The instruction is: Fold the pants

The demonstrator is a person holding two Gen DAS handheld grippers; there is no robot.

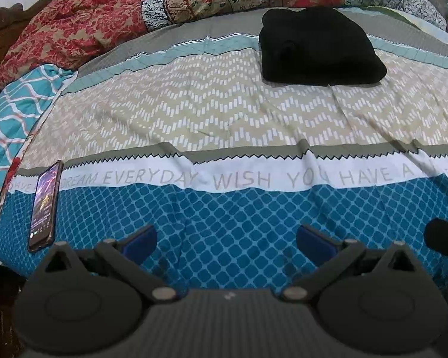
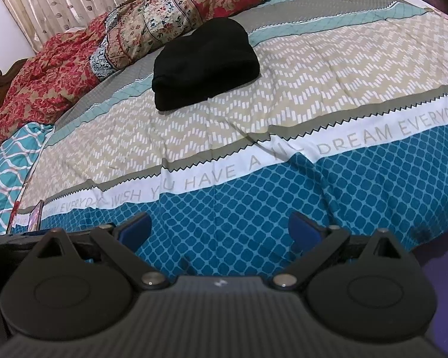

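Pants (image 1: 319, 47), black, folded, on bed (image 1: 224, 113); phone (image 1: 44, 205) at edge. Left gripper (image 1: 227, 241) and right gripper (image 2: 221, 229) spread, empty.

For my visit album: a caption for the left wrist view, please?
Open left gripper above the bedspread, black folded pants beyond, phone alongside.

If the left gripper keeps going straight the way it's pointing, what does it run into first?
Most likely the patterned bedsheet itself: the open left gripper looks low over its blue lattice band. The folded black pants lie farther off, slightly to the right, though depth is hard to judge.
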